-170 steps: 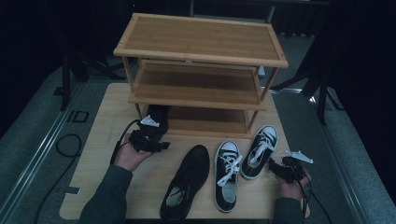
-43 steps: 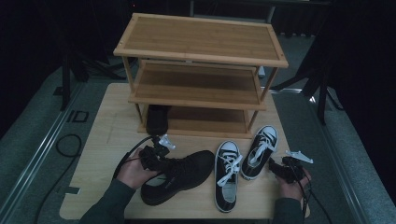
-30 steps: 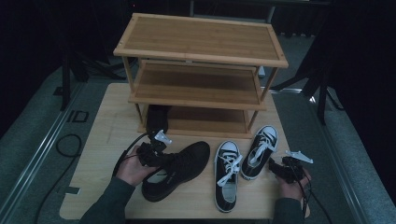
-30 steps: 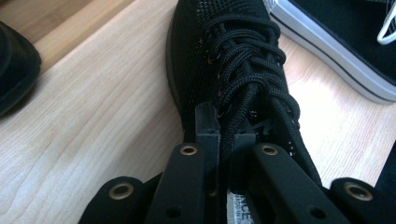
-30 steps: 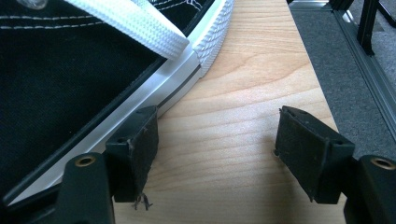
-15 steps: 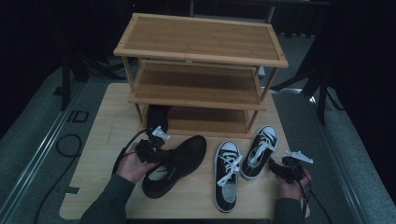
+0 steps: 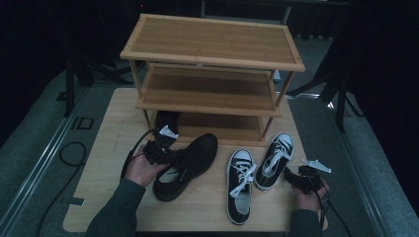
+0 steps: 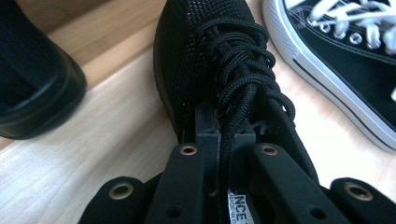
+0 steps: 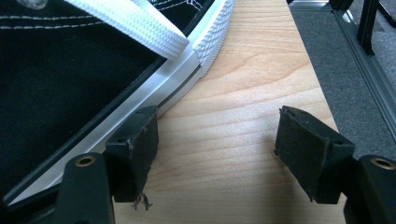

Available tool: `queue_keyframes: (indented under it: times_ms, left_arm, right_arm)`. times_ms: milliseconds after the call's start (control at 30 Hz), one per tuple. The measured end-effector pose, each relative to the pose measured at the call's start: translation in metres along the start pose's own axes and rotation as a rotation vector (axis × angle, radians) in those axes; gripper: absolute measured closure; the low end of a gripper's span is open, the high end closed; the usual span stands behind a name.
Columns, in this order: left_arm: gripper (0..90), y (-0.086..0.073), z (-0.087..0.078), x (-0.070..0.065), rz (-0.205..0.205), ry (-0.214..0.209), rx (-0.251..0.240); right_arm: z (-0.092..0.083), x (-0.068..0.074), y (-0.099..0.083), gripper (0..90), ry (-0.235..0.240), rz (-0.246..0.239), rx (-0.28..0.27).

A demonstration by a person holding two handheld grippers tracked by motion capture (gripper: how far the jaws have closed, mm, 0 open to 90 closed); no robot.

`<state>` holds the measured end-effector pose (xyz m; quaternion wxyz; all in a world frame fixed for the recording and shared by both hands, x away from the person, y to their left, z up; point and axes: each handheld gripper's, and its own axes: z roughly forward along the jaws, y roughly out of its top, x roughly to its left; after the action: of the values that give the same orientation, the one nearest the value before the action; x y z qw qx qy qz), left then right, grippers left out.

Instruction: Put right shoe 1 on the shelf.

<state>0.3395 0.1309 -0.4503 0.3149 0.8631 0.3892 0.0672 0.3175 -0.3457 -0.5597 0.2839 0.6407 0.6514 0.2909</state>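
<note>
My left gripper (image 7: 170, 154) is shut on the laces and tongue of a black mesh shoe (image 7: 190, 159), whose toe points at the rack's bottom shelf. In the left gripper view the jaws pinch the black laces (image 8: 233, 93) of that shoe (image 8: 196, 56). My right gripper (image 7: 295, 178) rests open on the board at the front right. In the right gripper view it (image 9: 215, 147) has only bare wood between its pads, and the left pad (image 9: 135, 144) sits against the white sole of a black-and-white sneaker (image 9: 70, 60).
A three-tier wooden shoe rack (image 7: 212, 64) stands at the back of the wooden board (image 7: 108, 148). A second black shoe (image 7: 167, 121) sits at the left of its bottom shelf. Two black-and-white sneakers (image 7: 240, 185) (image 7: 274, 160) lie at the front right.
My left gripper left the shoe at the rack, took hold of the black shoe on the board, and has swung its toe toward the rack. The right gripper has stayed put.
</note>
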Motion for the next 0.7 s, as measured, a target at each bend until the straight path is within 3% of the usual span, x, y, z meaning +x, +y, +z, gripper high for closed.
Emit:
queue_keyframes:
  times_ms: [400,700]
  left_arm:
    - [86.8,0.014,0.01,0.013,-0.072,0.046,-0.022]
    - [86.8,0.024,0.019,0.018,-0.103,0.086,-0.03]
  right_arm:
    - [0.0,0.0,0.0,29.6,0.0,-0.002,-0.001]
    - [0.0,0.0,0.0,29.6,0.001,-0.001,0.0]
